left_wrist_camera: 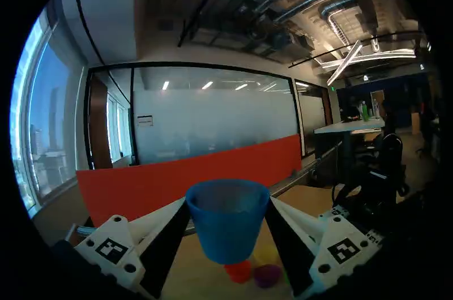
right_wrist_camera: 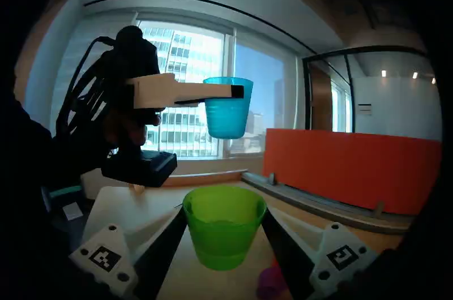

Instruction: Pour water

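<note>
The left tool [left_wrist_camera: 226, 208] is clamped on the blue cup [left_wrist_camera: 227, 235], both fingers pressing its wall just under the rim, and holds it upright in the air above the table [left_wrist_camera: 195, 280]. Below it on the table lie a red piece [left_wrist_camera: 239, 270], a yellow piece [left_wrist_camera: 266, 253] and a purple piece [left_wrist_camera: 267, 275], too blurred to name. The right tool [right_wrist_camera: 223, 216] grips the green cup [right_wrist_camera: 223, 238] the same way, low over the table, with the blue cup higher and to its left. Both cups look like thin, smooth plastic: light, slightly squeezable and tapered, so likely to slip down through a loose grip. The band beneath the rim seems the soundest hold. Whether either holds water I cannot tell. Count: two tools, two cups, three small pieces.
</note>
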The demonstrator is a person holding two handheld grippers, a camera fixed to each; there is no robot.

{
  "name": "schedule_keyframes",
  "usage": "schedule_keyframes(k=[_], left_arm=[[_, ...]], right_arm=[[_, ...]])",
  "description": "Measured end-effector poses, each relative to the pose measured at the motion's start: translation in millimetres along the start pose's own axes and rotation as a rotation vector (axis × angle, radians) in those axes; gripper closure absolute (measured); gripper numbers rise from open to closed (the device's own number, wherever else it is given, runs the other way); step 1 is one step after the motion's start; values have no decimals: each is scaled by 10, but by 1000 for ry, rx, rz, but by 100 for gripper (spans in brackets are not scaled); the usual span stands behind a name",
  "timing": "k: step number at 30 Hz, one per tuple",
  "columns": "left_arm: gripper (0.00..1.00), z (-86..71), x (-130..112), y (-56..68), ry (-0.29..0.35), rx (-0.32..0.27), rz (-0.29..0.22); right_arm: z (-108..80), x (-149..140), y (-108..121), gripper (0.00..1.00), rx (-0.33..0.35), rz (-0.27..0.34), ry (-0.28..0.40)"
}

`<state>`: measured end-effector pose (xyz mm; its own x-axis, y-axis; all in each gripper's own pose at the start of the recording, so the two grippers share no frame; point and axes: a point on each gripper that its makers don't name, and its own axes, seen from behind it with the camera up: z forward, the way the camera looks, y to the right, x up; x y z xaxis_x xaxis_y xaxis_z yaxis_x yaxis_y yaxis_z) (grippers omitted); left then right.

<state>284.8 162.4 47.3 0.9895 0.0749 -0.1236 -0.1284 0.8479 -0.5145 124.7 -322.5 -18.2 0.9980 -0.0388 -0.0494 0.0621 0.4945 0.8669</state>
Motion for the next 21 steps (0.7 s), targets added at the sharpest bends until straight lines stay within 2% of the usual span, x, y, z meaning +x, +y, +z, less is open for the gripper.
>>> schedule_keyframes(k=[11,21], left_arm=[[14,-37,-161,-57,-17,14,-12],[14,-103,-262,-128,-21,16,-27]], right_arm=[[-20,18,42,10,-11,0,-8],[-172,63,223,10,-58,-4,-17]])
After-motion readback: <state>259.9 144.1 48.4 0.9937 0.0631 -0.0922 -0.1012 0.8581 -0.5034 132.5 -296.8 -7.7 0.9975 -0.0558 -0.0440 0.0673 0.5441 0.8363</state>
